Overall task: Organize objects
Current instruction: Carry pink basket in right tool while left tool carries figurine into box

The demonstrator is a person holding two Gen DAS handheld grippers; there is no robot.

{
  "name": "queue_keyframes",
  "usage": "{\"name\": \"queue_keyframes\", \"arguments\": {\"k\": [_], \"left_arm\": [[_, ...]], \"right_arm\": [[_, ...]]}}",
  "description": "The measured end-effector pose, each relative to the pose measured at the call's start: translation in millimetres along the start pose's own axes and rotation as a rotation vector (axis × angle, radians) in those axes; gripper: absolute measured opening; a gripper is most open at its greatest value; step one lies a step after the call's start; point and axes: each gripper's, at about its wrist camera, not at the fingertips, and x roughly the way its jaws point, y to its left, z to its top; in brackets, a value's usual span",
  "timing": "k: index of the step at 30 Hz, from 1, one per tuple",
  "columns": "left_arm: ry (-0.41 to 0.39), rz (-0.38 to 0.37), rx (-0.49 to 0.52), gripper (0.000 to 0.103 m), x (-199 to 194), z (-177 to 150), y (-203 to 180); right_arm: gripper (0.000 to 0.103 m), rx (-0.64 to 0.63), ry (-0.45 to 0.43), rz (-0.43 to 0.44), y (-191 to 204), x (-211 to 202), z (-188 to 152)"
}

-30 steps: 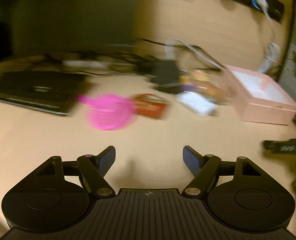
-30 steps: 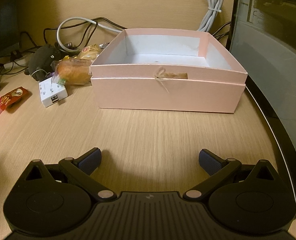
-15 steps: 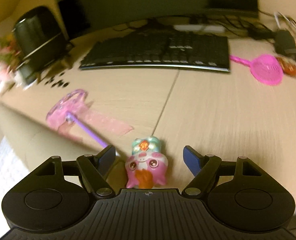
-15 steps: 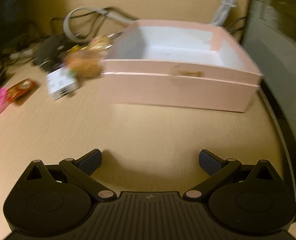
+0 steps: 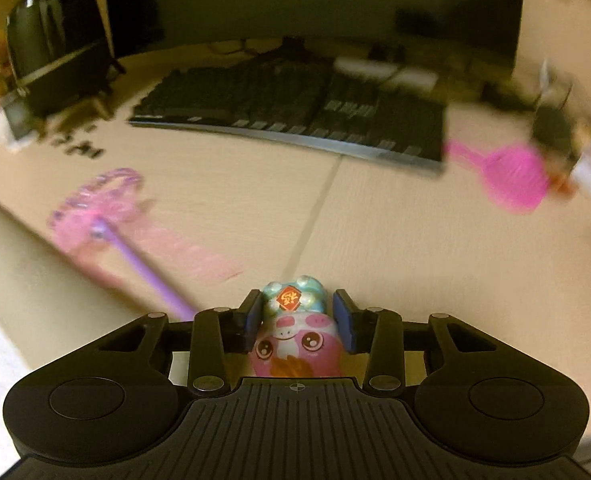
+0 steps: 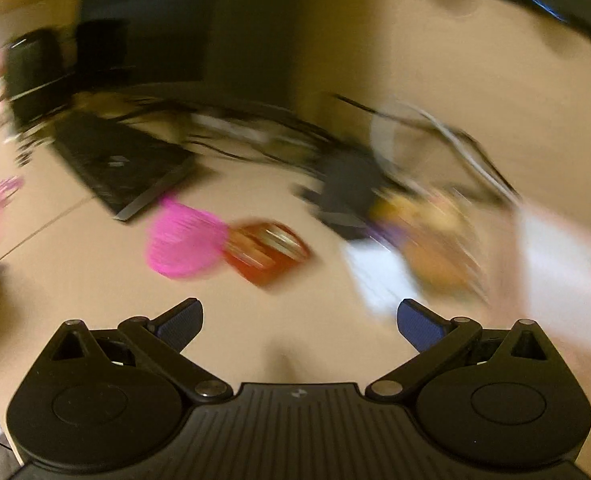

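1. The left gripper [image 5: 298, 318] was closed narrow on a small pink toy [image 5: 295, 342], its blue pads [image 5: 254, 317] pressing the toy from both sides.
2. The toy had a pink face with big eyes and a pale blue top bearing a red and gold badge; it sat between the fingers, close over the bench [image 5: 395, 240].
3. Just left of the gripper lay a pink wand [image 5: 107, 216] with a purple handle, its handle running toward the left finger.
4. Farther out, a black keyboard [image 5: 295, 116] lay across the bench, and a pink strainer [image 5: 511, 178] lay near its right end.
5. A black rounded appliance [image 5: 55, 40] stood at the far left.
6. The right gripper [image 6: 299, 322] stood wide apart and held nothing, above bare bench.
7. The right wrist view was badly smeared by motion, so shapes there were only roughly readable.
8. Ahead of it lay the pink strainer [image 6: 183, 246], touching or just beside a red packet [image 6: 269, 252].
9. To the right sat a white block [image 6: 379, 276] and what looked like wrapped bread [image 6: 435, 240], near a pink box [image 6: 563, 268] at the edge of view.
10. A dark tangle of cables [image 6: 255, 132] ran behind these things.
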Motion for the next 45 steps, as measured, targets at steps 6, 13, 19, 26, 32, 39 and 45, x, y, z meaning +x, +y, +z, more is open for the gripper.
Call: {"name": "queue_keyframes", "arguments": {"k": [6,13,19,26,32,39,45], "left_arm": [[-0.03,-0.189,0.025,0.042,-8,16,-46],[-0.053,-0.306,0.111,0.042,6,31,-82],[-0.031,-0.433,0.2,0.042,13,39,-124],[-0.07,-0.629,0.301,0.042,2,68,-216],[-0.139,-0.753,0.389,0.043,-7,116,-349],[-0.08,-0.73,0.36,0.043,76,145,-502],[-0.171,-0.732,0.244,0.044,66,138,-486]], "right_arm": [[0.1,-0.224,0.0,0.054,74,76,45],[0.059,-0.22,0.058,0.014,91,92,57],[0.056,-0.118,0.027,-0.045,44,-3,40],[0.056,0.039,0.071,-0.234,-31,-116,-27],[0.056,0.133,-0.012,-0.359,-81,-201,-63],[0.056,0.254,-0.065,-0.429,-125,-227,-89],[0.056,0.307,-0.136,-0.415,-152,-241,-80]]}}
